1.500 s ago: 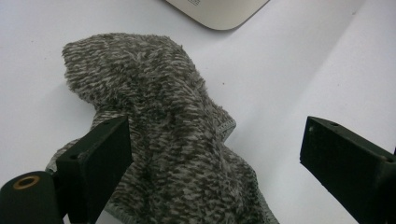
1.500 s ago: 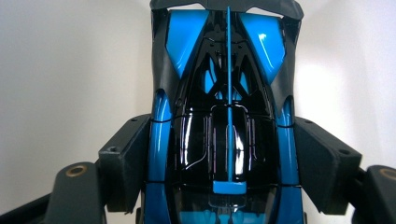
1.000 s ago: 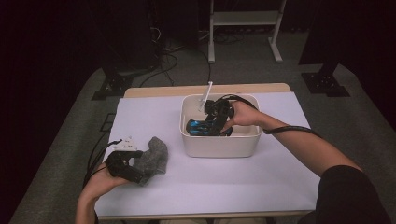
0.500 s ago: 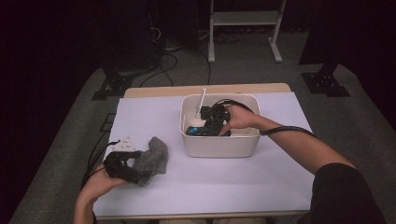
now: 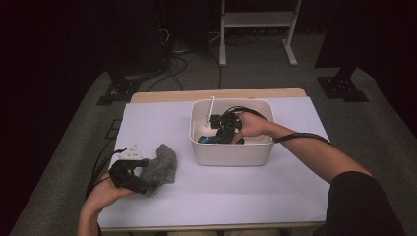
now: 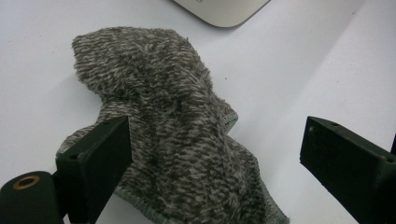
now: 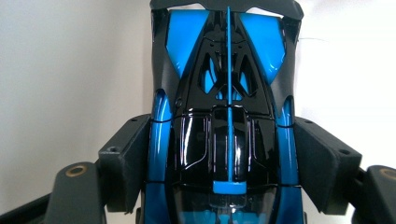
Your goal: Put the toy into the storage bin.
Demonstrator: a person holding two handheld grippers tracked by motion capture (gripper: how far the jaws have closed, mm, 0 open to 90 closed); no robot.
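- Right gripper (image 7: 224, 158) is clamped on the glossy blue-and-black toy car (image 7: 224, 102), down inside the white bin (image 5: 231, 155).
- Slick, curved plastic could slip if squeezed off-centre.
- Left gripper (image 6: 210, 158) has its fingers apart over the fuzzy grey sock (image 6: 173, 135) on the worktop (image 5: 162, 128); soft knit may snag.

Left gripper (image 6: 215, 154) agape, right gripper (image 7: 222, 158) seemingly clamped.
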